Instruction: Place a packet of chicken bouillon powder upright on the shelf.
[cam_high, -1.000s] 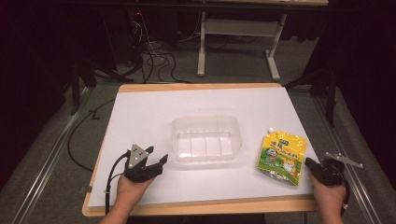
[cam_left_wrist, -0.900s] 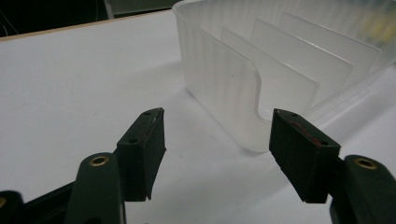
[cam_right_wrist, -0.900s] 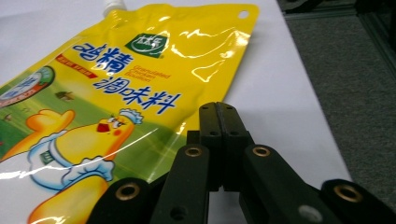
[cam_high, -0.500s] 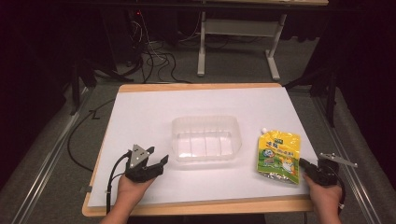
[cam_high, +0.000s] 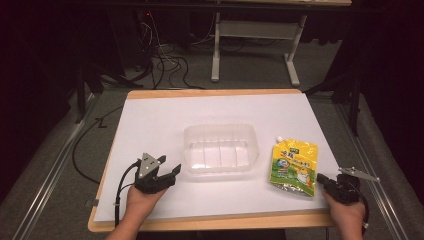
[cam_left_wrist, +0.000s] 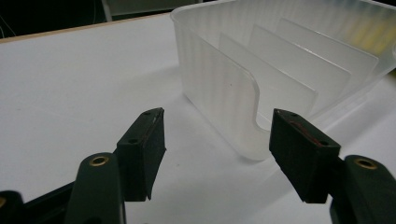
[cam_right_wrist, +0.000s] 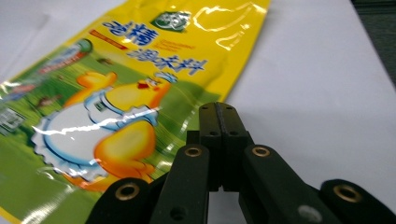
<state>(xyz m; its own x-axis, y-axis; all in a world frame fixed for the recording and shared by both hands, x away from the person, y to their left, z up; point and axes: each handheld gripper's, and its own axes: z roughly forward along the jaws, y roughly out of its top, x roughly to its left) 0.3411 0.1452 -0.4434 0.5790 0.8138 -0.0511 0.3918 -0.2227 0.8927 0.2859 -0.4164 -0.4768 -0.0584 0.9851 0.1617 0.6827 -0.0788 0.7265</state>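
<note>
Yellow pouch lies flat, its bottom corner touching the closed, empty right hand-held gripper.

The high view looks forward and down over the whole table. The left gripper view sits low, close to the tray. The right gripper view skims close over the pouch; the high view shows both too.

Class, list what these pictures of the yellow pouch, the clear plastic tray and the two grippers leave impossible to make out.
- Yellow spouted pouch, right gripper view: the frame edge cuts off its spout and left side.
- Pouch print, high view: too small to read.
- Clear ribbed plastic tray, left gripper view: far end cut off by the frame.
- Right gripper, high view: too small and dark to tell whether its tips touch the pouch.
</note>
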